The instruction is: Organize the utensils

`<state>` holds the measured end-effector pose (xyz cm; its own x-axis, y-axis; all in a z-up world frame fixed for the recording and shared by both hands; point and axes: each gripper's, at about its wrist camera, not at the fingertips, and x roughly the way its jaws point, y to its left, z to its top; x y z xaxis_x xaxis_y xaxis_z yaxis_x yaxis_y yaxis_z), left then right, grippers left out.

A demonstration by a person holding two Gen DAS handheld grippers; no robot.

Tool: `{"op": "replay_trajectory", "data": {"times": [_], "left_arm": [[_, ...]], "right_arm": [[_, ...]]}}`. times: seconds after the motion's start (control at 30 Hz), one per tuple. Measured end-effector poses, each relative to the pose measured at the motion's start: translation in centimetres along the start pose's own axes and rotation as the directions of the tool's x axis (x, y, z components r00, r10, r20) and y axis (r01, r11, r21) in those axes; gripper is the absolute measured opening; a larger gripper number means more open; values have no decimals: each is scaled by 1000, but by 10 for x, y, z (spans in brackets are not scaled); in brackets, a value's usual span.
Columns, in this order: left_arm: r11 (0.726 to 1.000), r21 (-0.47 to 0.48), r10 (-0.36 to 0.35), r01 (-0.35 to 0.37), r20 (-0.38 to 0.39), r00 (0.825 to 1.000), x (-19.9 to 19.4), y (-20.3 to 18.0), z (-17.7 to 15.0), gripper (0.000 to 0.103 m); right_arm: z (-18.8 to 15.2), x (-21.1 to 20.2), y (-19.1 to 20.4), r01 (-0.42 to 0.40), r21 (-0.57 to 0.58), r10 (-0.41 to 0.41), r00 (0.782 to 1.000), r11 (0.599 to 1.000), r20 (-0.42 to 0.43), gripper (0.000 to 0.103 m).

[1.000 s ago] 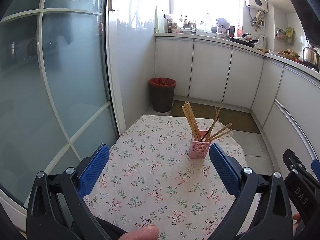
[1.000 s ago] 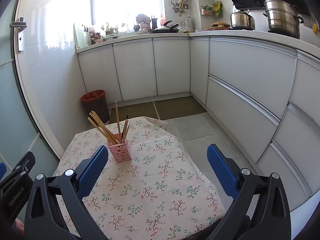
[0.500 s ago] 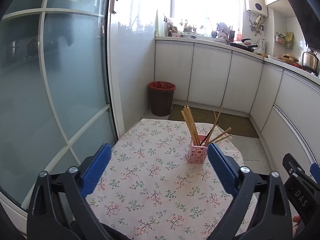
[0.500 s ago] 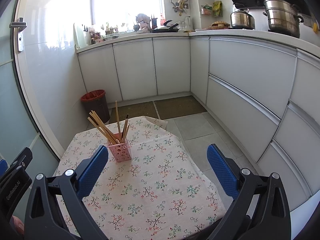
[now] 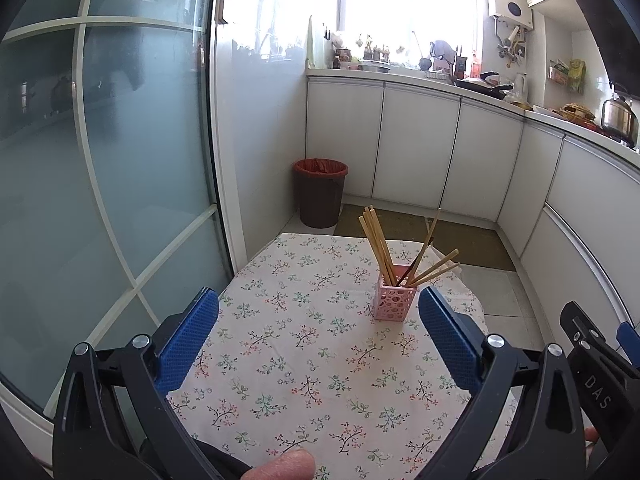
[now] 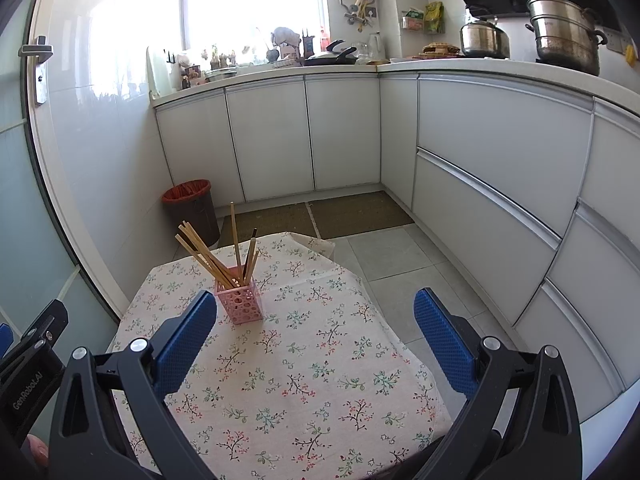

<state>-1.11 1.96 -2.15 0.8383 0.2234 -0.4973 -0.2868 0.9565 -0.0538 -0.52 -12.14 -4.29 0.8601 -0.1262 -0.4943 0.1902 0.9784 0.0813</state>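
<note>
A pink perforated holder (image 5: pixel 395 302) (image 6: pixel 240 303) stands upright on the floral tablecloth (image 5: pixel 304 336) (image 6: pixel 304 364), towards the table's far side. Several wooden chopsticks (image 5: pixel 376 240) (image 6: pixel 204 254) fan out of it, with one darker stick among them. My left gripper (image 5: pixel 318 330) is open above the near part of the table, nothing between its blue pads. My right gripper (image 6: pixel 314 330) is open too and holds nothing. Both hang well short of the holder. Each gripper's black frame shows at the edge of the other's view.
A glass sliding door (image 5: pixel 100 168) runs along the left. White cabinets (image 6: pixel 480 184) wrap the back and right, with pots (image 6: pixel 564 40) on the counter. A brown bin (image 5: pixel 320 192) stands on the floor beyond the table. A fingertip (image 5: pixel 286 466) shows at the bottom.
The left gripper has drawn back and tilted up slightly, so the holder sits lower in its view. The right gripper has hardly moved. Both stayed open.
</note>
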Motion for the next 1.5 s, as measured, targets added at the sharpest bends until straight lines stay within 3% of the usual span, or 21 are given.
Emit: {"op": "replay_trajectory", "data": {"times": [1.5], "left_arm": [[1000, -6, 5, -5, -24, 1000, 3, -1, -4, 96]], "right_arm": [[0, 0, 1, -3, 0, 3, 1000, 1000, -7, 96]]}}
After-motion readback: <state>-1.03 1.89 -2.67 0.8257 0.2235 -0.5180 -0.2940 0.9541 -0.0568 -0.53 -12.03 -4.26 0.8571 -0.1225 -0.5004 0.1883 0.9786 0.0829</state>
